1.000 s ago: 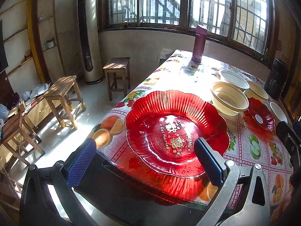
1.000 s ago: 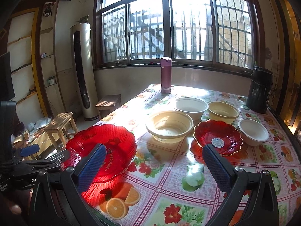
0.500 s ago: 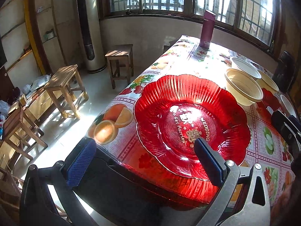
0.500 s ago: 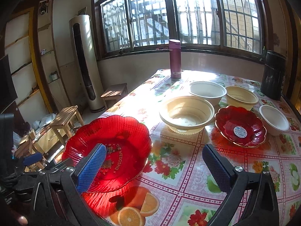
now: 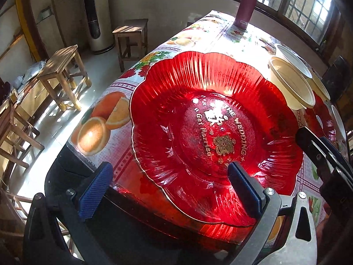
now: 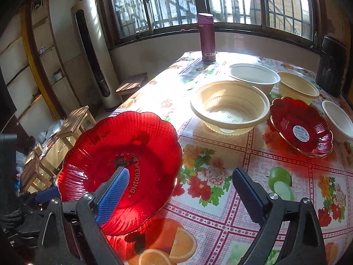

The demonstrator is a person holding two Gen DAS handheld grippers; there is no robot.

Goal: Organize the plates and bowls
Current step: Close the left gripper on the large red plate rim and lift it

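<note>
From the left wrist view, the large scalloped red translucent plastic plate (image 5: 211, 132) lay at the near left corner of the flower-and-fruit oilcloth table (image 5: 99, 128), its front rim reaching out past the table's near edge. The left gripper (image 5: 169, 190) hung low over that edge with its blue-padded jaws spread wide and nothing between them; the right pad stood over the plate's near rim, the left pad over the tablecloth corner just outside the rim. Whether either pad touched anything could not be told. To the left the table dropped away to a tiled floor with wooden stools (image 5: 64, 75) standing well apart from it. Beyond the plate sat a wide cream plastic bowl (image 5: 291, 84), close to the plate's far right rim.

From the right wrist view, the right gripper (image 6: 178, 194) was likewise wide open and held nothing. Its left pad stood in front of the big red plate's inner face, its right pad over bare tablecloth to the plate's right. Ahead lay open cloth, then the cream bowl (image 6: 229, 108), a white bowl (image 6: 253, 77) and a smaller cream bowl (image 6: 297, 87) behind it, a small red scalloped dish (image 6: 302, 128) to the right, and another white bowl (image 6: 337, 119) at the far right. A maroon flask (image 6: 207, 37) stood upright at the window end.
</note>
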